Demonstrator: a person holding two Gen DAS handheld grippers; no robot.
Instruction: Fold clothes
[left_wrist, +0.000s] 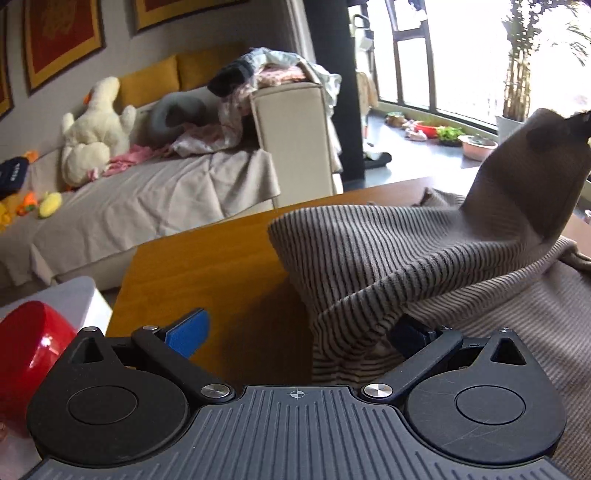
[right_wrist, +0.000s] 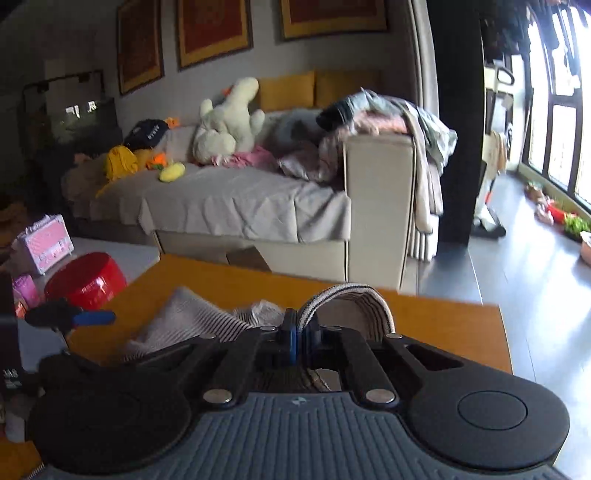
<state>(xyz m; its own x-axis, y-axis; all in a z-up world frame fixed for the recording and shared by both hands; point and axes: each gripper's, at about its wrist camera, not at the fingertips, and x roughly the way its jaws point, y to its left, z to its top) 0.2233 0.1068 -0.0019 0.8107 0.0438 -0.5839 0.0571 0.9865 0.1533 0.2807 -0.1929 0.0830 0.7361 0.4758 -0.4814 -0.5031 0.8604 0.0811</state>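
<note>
1. A living room, with a wooden table (left_wrist: 207, 258) closest to the cameras and a striped grey sweater (left_wrist: 388, 251) lying on it.
2. In the left wrist view the left gripper (left_wrist: 295, 332) has its jaws spread wide. The blue pad (left_wrist: 190, 334) of one finger sits over bare table, and the other finger (left_wrist: 412, 334) is tucked under a raised fold of the sweater. Nothing is pinched between them.
3. In the right wrist view the right gripper (right_wrist: 298, 332) is clamped tight on a banded edge of the sweater (right_wrist: 347, 295), which arches up just past the fingertips.
4. The left wrist view shows that same part of the sweater pulled up into a peak at the right edge, where the tip of the right gripper (left_wrist: 578, 123) pinches it.
5. A red stool (right_wrist: 86, 280) stands beside the table on the floor, with a pink case (right_wrist: 44, 243) just behind it.
6. Further off is a beige sofa (right_wrist: 380, 206) under a grey cover, carrying a white plush toy (right_wrist: 229, 122) and a heap of clothes (right_wrist: 384, 118) on its arm.
7. Framed pictures (right_wrist: 214, 29) hang on the far wall, and big windows (left_wrist: 461, 55) stand to the right.
</note>
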